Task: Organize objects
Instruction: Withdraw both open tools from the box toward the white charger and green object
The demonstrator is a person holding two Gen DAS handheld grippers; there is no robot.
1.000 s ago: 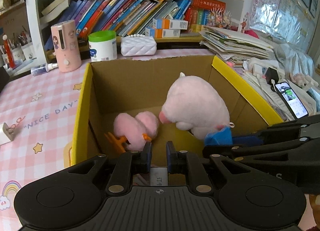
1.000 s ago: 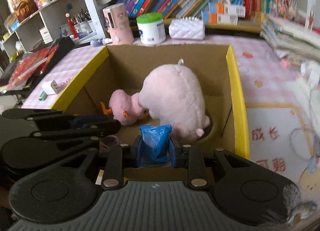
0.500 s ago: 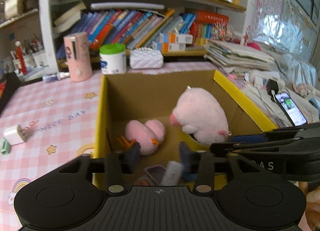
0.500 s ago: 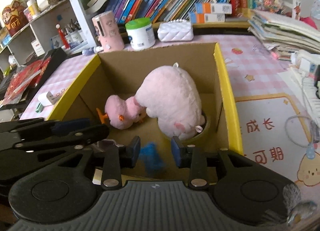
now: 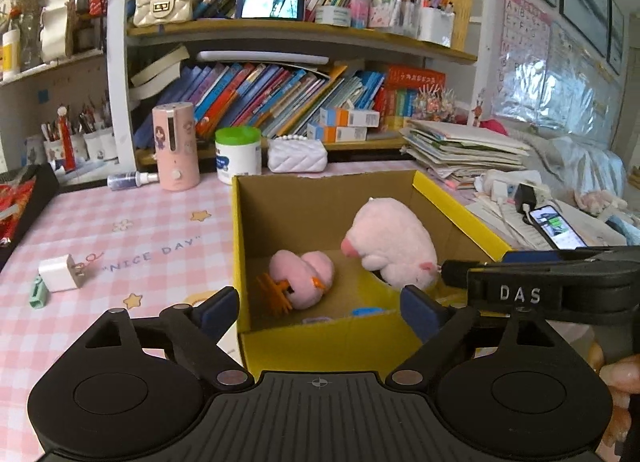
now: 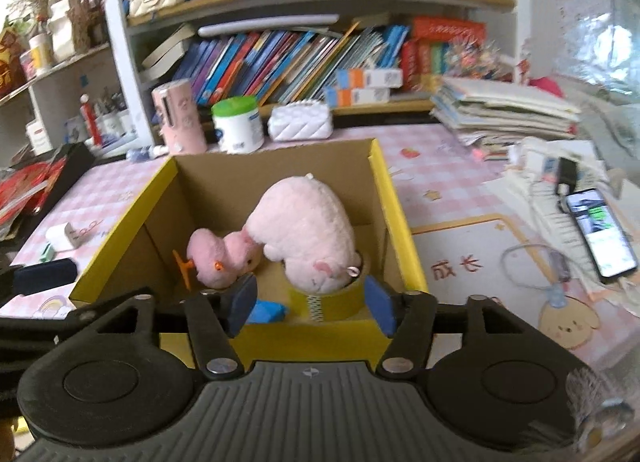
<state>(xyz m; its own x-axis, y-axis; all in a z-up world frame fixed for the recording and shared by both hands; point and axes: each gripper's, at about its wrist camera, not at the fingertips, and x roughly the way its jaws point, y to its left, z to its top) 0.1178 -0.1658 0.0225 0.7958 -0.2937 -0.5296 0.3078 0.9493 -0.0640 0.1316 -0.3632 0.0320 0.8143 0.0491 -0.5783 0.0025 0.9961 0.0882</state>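
Now that both loads are released, I find the left gripper (image 5: 318, 308) and right gripper (image 6: 306, 304) wide open, empty; the blue packet (image 6: 266, 311) lies inside the box (image 6: 394, 198), beside the pig (image 6: 304, 232).

Box (image 5: 320, 338) near wall hides most of its floor in the left wrist view; only the top of a blue item (image 5: 366, 310) and a sliver of a small card (image 5: 316, 319) show above it. In the right wrist view the big plush (image 6: 304, 230) covers the top of the tape roll (image 6: 326, 302), and a blue pad partly covers the blue item (image 6: 266, 312). Right gripper body (image 5: 552, 286) is cut by the right edge. Right side of the right wrist view is blurred. Phone (image 6: 600, 232) screen text too small to read.
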